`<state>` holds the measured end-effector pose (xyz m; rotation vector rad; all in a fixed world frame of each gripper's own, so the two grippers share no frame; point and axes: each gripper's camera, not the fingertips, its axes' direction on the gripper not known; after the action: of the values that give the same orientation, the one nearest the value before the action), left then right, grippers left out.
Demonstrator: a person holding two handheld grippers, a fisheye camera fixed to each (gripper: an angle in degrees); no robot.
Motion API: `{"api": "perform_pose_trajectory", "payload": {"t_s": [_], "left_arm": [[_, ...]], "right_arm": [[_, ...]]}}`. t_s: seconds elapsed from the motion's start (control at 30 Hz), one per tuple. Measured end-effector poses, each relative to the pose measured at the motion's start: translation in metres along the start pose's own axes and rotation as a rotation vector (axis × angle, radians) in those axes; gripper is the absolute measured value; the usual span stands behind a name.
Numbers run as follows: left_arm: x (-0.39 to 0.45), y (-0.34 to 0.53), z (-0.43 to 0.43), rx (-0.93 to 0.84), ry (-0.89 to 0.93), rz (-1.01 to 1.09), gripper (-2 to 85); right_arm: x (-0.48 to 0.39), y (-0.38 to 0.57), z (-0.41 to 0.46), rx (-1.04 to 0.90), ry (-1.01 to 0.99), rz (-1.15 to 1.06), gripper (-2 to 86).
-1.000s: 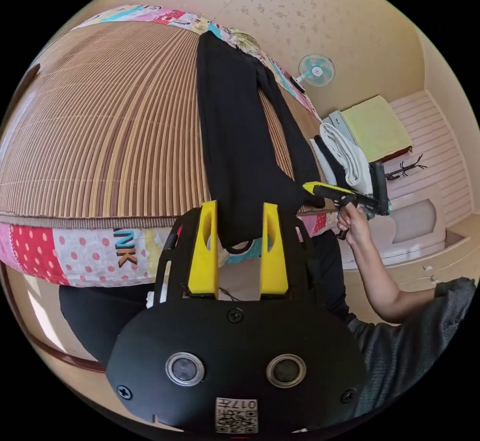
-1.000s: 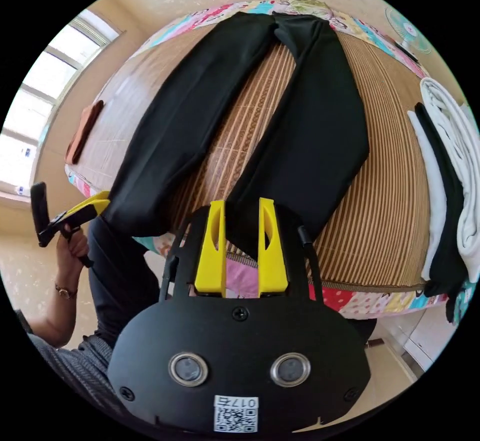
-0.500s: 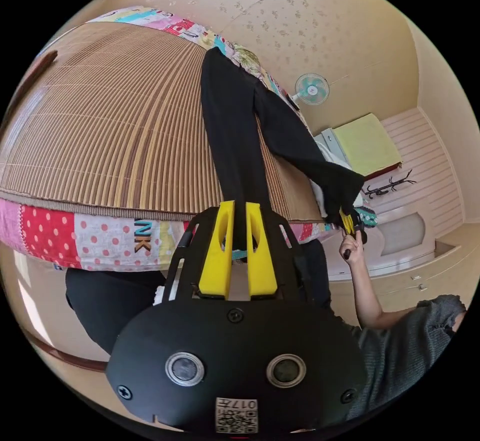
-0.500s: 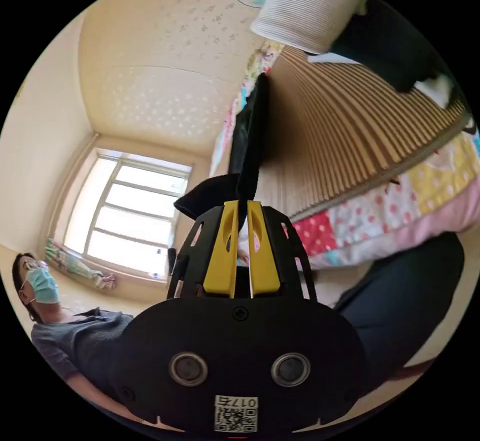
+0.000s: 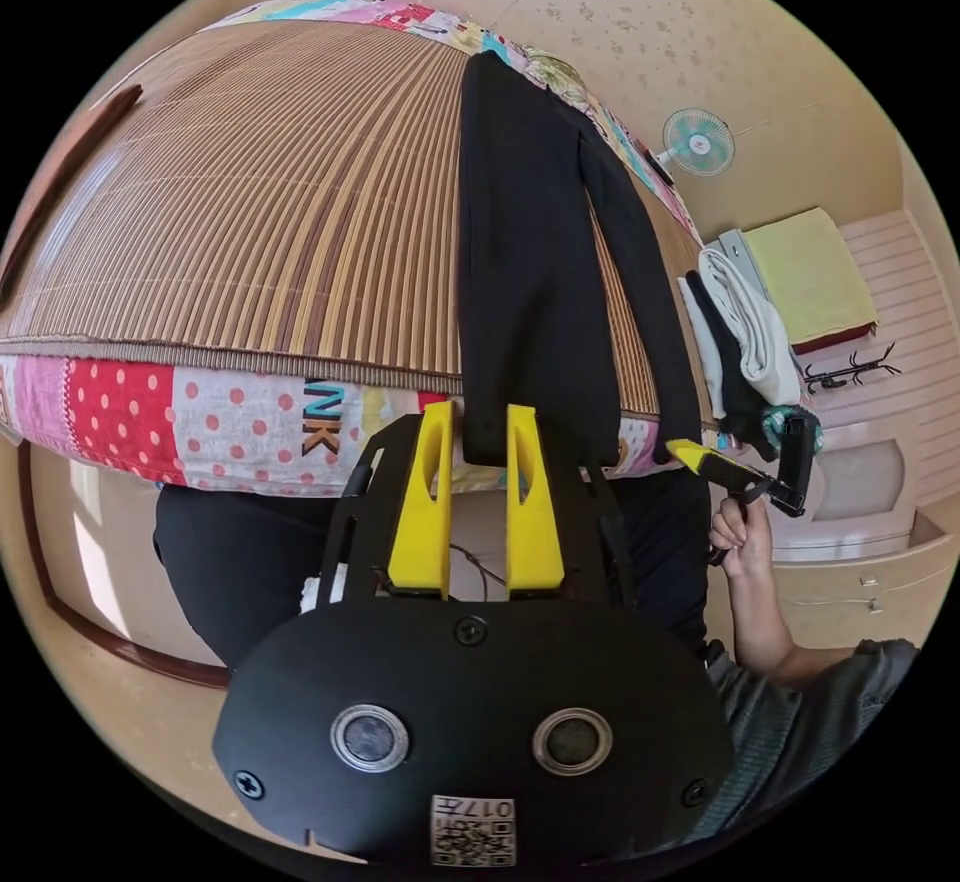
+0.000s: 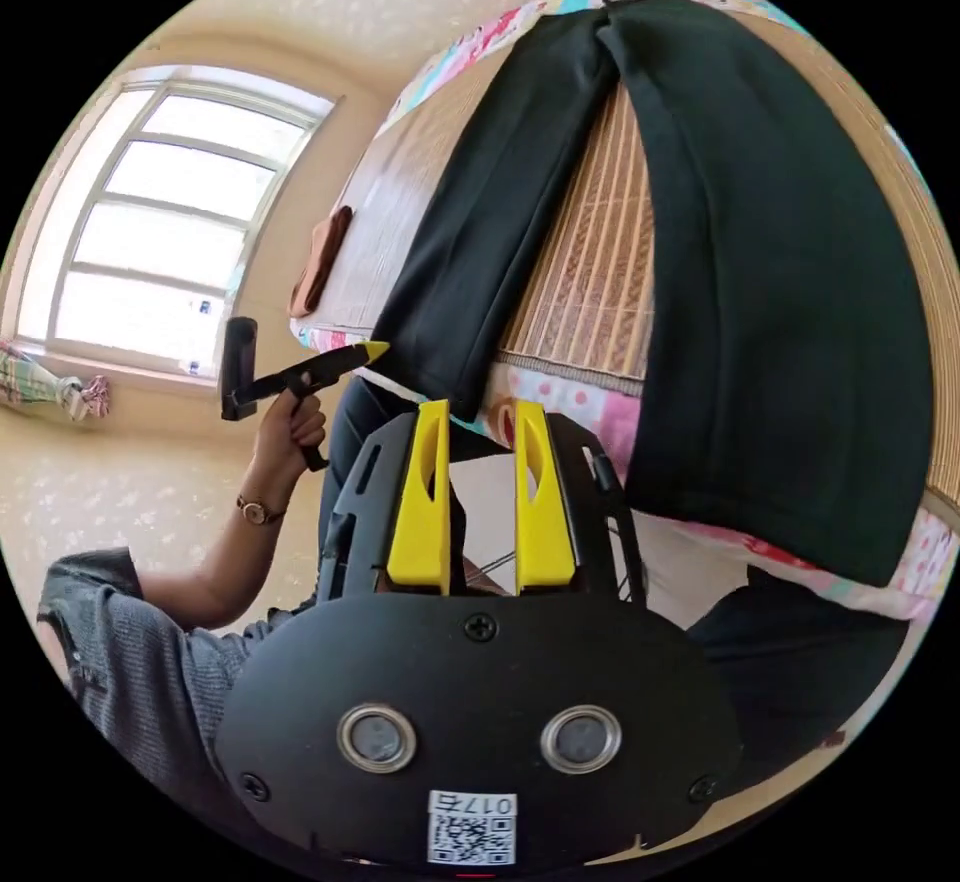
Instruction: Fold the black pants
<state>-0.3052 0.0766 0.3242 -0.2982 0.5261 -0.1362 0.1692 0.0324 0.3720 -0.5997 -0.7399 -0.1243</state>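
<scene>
The black pants lie lengthwise on a striped bamboo mat, both hems hanging over the bed's near edge. In the left gripper view my left gripper is open, its yellow jaw tips level with the hem of the nearer, wider leg. A hand holds my right gripper at the hem of the other leg. In the right gripper view the pants spread into two legs. There my right gripper is open just below one hem corner, and the left gripper points at that leg's side.
A pile of folded white and black clothes sits at the mat's right edge. A patchwork quilt hangs below the mat. A brown cloth lies far off near the window. A fan stands behind.
Half a second ago both grippers were shut on the leg hems and held them up. Both have opened since, and the legs lie flat on the mat.
</scene>
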Motion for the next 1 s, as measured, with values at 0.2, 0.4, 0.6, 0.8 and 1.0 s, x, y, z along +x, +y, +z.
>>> {"api": "perform_pose_trajectory", "payload": {"t_s": [0.2, 0.4, 0.6, 0.8, 1.0], "left_arm": [[0.011, -0.002, -0.01, -0.066, 0.094, 0.106, 5.1], [0.028, 0.038, -0.022, -0.207, 0.21, 0.178, 4.9], [0.03, 0.087, 0.015, -0.317, -0.01, 0.114, 5.7], [0.041, 0.096, 0.002, -0.222, -0.009, 0.125, 5.7], [0.078, 0.084, 0.004, -0.178, 0.062, 0.214, 5.8]], "right_arm": [[-0.006, 0.007, -0.03, 0.065, -0.139, -0.087, 2.7], [0.005, 0.075, -0.039, -0.016, -0.187, -0.119, 1.7], [0.075, 0.123, -0.068, 0.059, -0.012, 0.086, 3.9], [0.14, 0.146, -0.153, 0.33, 0.316, 0.307, 10.7], [0.177, 0.137, -0.116, 0.135, 0.008, 0.193, 5.9]]}}
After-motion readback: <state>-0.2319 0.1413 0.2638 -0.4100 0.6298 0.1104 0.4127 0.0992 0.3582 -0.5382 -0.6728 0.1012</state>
